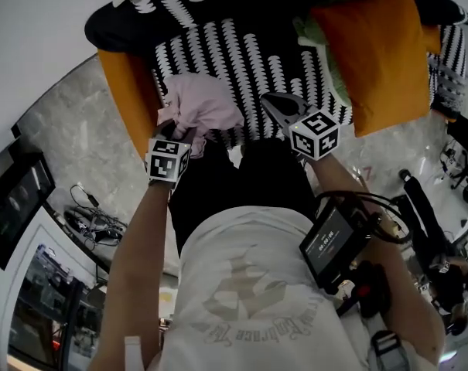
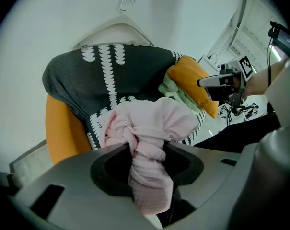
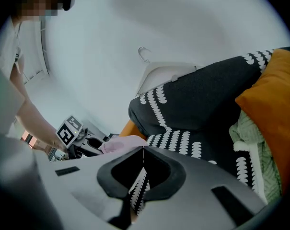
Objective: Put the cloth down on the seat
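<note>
Left of middle in the head view, your left hand-held gripper (image 1: 187, 137) pinches the cloth (image 1: 201, 105), bunched right over the seat (image 1: 245, 60) below it. Your right hand-held gripper (image 1: 275, 104) is closed, holding nothing.

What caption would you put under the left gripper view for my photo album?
Left tool clamps a bunched pink cloth in front of the black-and-white patterned chair.

I've got open black-and-white patterned seat (image 1: 237, 68) mid-way; orange square cushion (image 1: 377, 56) and green blanket (image 1: 320, 52) block right, crumpled pink cloth (image 1: 203, 103) crowds left.
</note>
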